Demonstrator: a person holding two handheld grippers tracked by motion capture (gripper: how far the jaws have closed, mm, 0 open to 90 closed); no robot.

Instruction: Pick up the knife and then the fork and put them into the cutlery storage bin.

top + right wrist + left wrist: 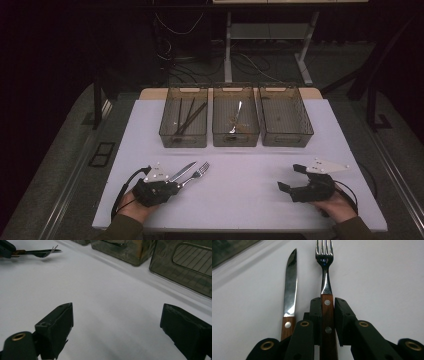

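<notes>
My left gripper (328, 315) has its jaws clamped on the fork (327, 290) handle, low over the bench (240, 185), knife (290, 287) just beside. My right gripper (291, 176) jaws gape wide, empty.

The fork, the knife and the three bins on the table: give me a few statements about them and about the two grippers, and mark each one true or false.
1. The left gripper has its jaws closed on the fork by its wooden handle. True.
2. The knife is held between the same jaws. False: it lies beside the fork, outside the jaws.
3. The right gripper holds a spoon. False: its jaws stand wide apart over the bare table with nothing between them.
4. Three bins stand in a row at the far side of the table. True.
5. The right bin holds the chopsticks. False: they lie in the left bin.
</notes>
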